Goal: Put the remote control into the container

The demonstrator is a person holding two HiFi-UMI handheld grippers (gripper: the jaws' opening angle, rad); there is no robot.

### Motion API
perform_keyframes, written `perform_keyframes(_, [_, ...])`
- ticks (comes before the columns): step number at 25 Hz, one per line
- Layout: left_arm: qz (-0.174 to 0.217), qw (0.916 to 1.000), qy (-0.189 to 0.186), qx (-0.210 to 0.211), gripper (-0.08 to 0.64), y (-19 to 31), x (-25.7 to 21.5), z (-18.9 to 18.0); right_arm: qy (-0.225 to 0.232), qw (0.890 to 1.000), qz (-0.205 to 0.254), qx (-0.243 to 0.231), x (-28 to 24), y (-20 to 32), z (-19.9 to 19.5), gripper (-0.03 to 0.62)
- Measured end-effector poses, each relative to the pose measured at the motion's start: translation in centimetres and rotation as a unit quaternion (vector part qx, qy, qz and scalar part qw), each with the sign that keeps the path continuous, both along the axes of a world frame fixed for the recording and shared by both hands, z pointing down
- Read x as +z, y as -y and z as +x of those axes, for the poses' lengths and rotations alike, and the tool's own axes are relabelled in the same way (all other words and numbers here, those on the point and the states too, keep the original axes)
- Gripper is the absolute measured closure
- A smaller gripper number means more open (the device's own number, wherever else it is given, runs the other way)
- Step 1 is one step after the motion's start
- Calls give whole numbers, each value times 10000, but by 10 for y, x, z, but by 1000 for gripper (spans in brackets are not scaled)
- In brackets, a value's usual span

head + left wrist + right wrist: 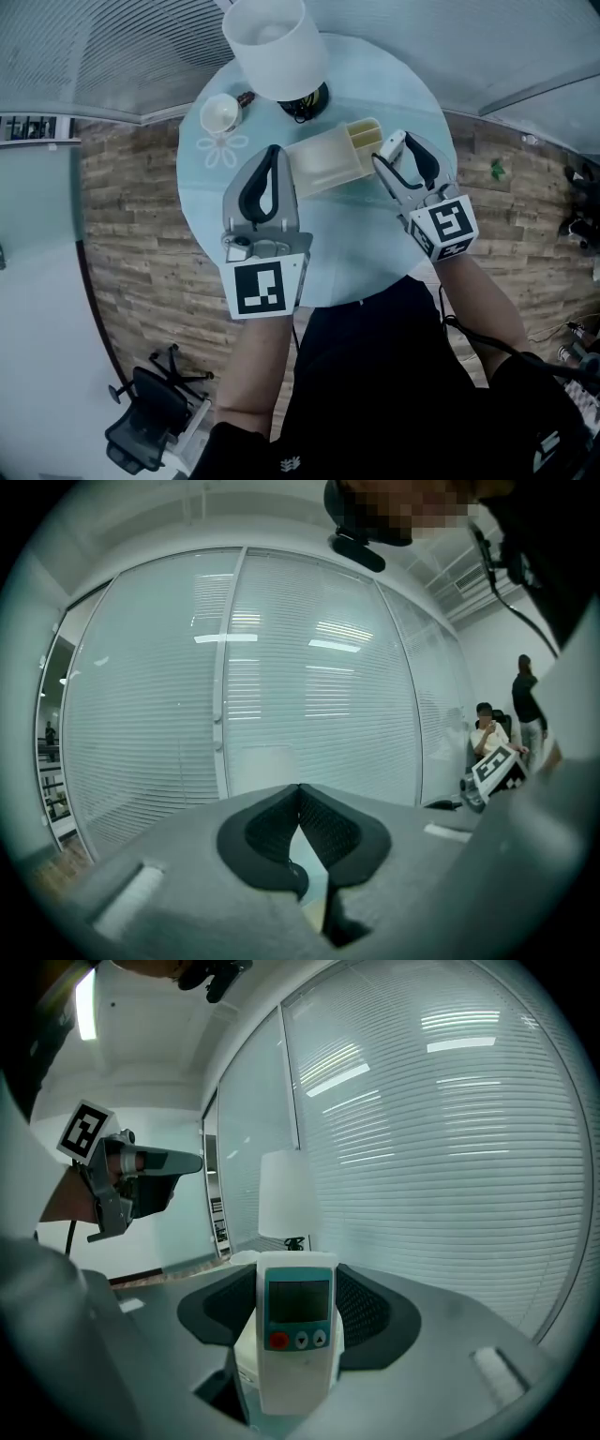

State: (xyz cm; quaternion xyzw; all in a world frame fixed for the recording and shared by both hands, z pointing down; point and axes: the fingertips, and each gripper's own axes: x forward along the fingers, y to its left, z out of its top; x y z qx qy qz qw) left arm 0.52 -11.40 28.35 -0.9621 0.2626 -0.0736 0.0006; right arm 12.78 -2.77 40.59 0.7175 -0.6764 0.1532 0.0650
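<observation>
Right, the remote control (298,1330) is in the right gripper (395,150), whose jaws stand wide and clamp its two long sides. It hangs right of centre in the head view, just beside the container (323,161) and not yet inside. So the pickup looks done, and carrying it across, lowering and letting go remain. The left gripper (273,155) sits closed and empty at the container's left. The remote is a white plastic slab with rounded corners, a grey screen and a red button. The container is a shallow cream tray with narrow slots at one end, on a round, glossy pale table (356,253).
</observation>
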Motion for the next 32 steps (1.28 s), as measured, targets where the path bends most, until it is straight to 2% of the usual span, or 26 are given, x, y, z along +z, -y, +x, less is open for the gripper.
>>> perform_keyframes(7, [-222,9993,258,-150,560,13,42,-25,-17,9998,122,143,18,11,4,324])
perform_keyframes(14, [-364,9983,432,-147,560,24,76,-35,42,9996,195,216,38,22,1,324])
perform_keyframes(19, [-506,9969,572,-213,560,32,99,-39,-83,9995,210,226,51,34,0,324])
perform_keyframes(26, [-589,9953,721,-282,560,43,116,-45,-100,9995,37,298,81,27,-4,324])
perform_keyframes(32, [-615,9947,795,-205,560,45,122,-43,-369,9989,37,300,87,25,-10,324])
